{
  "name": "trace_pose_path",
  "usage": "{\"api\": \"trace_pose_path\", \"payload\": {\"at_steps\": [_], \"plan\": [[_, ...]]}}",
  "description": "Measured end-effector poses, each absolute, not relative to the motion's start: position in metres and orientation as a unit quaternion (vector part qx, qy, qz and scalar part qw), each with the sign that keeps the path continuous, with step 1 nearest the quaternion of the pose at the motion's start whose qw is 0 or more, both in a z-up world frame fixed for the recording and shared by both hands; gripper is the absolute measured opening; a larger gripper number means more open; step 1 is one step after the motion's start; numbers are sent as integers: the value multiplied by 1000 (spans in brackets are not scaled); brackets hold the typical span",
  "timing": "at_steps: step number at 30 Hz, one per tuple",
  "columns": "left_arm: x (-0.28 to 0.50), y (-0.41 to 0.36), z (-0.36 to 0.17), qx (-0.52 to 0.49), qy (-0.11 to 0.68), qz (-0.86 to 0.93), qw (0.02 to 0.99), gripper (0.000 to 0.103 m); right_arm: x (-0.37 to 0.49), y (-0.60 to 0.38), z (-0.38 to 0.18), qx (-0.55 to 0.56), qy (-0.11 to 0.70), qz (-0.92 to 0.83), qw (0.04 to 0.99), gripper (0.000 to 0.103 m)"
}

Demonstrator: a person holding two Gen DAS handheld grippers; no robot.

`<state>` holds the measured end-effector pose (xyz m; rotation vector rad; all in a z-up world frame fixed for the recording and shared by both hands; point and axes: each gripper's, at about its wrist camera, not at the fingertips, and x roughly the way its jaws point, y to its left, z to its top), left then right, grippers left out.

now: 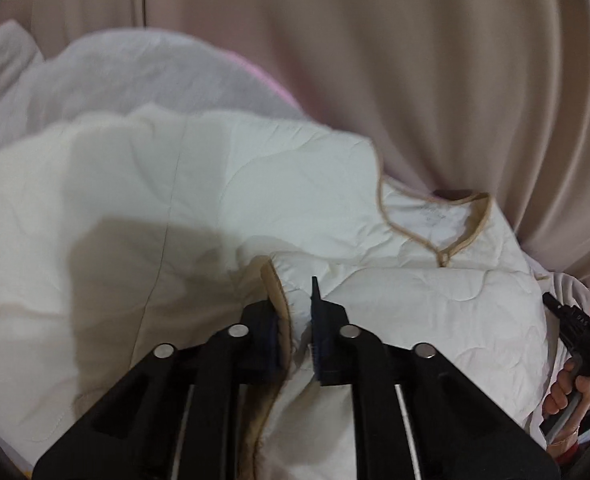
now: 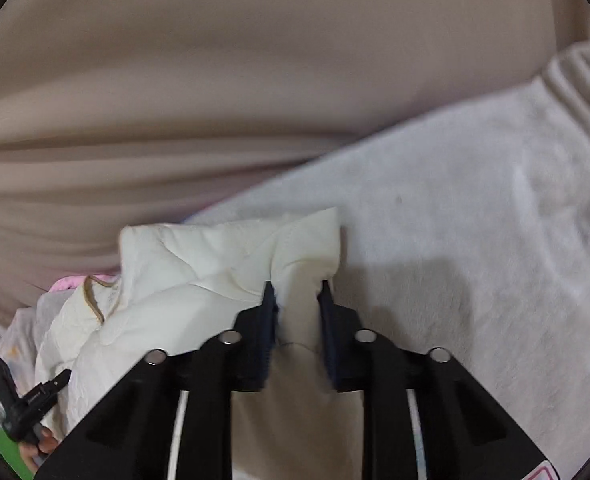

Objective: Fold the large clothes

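Left gripper (image 1: pixel 295 312) is pinching the quilted garment's (image 1: pixel 175 208) tan-trimmed edge. Right gripper (image 2: pixel 297 296) is pinching a plain corner, garment lying leftward between them

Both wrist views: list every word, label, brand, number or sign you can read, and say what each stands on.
Nothing reads clearly.
Inside the neckline of the cream quilted garment: faint grey print, too blurred to read.
On the right gripper seen from the left wrist: pale lettering, too small to read.
On the left gripper seen from the right wrist: a short pale marking, too small to read.
Bottom right corner of the right wrist view: a red-edged sticker, cut off, unreadable.
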<state>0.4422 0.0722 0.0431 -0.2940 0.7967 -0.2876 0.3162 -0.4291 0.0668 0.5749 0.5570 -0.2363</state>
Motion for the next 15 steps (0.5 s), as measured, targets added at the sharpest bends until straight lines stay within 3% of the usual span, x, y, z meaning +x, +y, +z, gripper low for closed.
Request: {"api": "trace_pose_path", "payload": {"at_steps": [3,6,10,12,13,15], "plan": [[437,74,50,-145,354,-141,913,11,298,-430,75,280,221,-114,927,12],[449,57,21,-102,401,-121,902,12,327,-425,43,226,304,-151,913,16],[436,51,29,-68,381,-104,916,16,314,-409,59,188,289,-187,920,21],[419,55,42,-62,367,-99,923,29,290,-401,74,182,264,-183,930,22],[405,58,50,-59,355,-100,928,43,273,-394,81,170,253,-173,936,22],[378,61,62,-56,335,-110,934,47,249,-377,87,143,251,-150,946,22]]}}
